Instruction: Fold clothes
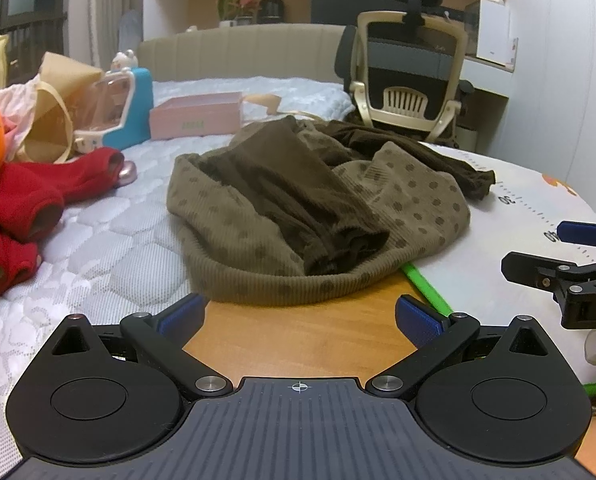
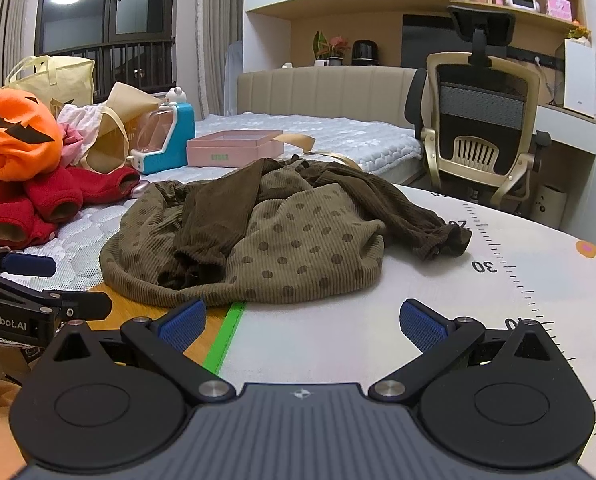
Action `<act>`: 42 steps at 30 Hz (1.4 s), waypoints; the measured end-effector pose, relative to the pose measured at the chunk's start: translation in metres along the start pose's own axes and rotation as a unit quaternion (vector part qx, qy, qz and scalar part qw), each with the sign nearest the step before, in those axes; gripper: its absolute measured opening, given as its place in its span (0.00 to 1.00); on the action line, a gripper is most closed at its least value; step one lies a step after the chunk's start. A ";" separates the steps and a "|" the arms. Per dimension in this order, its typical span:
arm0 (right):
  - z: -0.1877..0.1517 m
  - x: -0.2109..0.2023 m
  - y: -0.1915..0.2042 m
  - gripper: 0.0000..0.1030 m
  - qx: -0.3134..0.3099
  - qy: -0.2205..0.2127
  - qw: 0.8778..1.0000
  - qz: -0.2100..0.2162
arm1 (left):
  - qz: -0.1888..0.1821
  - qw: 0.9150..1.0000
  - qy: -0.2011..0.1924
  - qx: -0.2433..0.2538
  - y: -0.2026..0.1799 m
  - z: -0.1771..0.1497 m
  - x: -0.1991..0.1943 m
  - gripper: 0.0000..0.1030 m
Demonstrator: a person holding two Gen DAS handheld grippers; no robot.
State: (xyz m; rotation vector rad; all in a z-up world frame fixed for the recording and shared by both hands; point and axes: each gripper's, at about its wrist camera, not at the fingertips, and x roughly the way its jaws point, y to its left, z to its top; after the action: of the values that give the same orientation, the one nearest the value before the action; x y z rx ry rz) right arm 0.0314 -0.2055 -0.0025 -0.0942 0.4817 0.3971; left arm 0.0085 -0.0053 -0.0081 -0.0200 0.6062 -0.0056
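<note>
While grippers gape, garment crumpled — unfolded

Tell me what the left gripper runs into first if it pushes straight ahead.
Most likely the ribbed hem of the dotted olive garment, crumpled just ahead of the open left gripper. Only bare wooden board lies between; depth is hard to judge.

A white quilted bed carries a pink box, a blue toy, red clothes and a paper bag. The crumpled olive dotted garment lies across an orange board and a white ruler-marked mat.
</note>
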 end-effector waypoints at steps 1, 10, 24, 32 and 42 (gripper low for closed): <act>0.000 0.000 0.000 1.00 0.000 0.000 1.000 0.000 | 0.000 1.000 0.000 0.000 0.000 0.000 0.000 1.00; -0.001 0.001 -0.001 1.00 0.002 0.002 1.000 0.000 | 0.001 1.000 0.005 -0.001 0.000 -0.001 0.001 1.00; -0.001 0.001 -0.002 1.00 0.003 0.004 1.000 -0.001 | 0.003 1.000 0.009 -0.002 0.000 -0.001 0.002 1.00; -0.002 0.001 -0.002 1.00 0.006 0.004 1.000 -0.003 | 0.002 1.000 0.010 -0.001 0.001 -0.001 0.002 1.00; -0.002 0.001 -0.002 1.00 0.006 0.005 1.000 -0.004 | 0.002 1.000 0.011 -0.002 0.001 -0.001 0.003 1.00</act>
State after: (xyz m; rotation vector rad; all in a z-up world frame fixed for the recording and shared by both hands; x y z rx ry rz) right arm 0.0323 -0.2077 -0.0049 -0.0859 0.4929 0.3868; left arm 0.0099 -0.0048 -0.0107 -0.0217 0.6274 0.0001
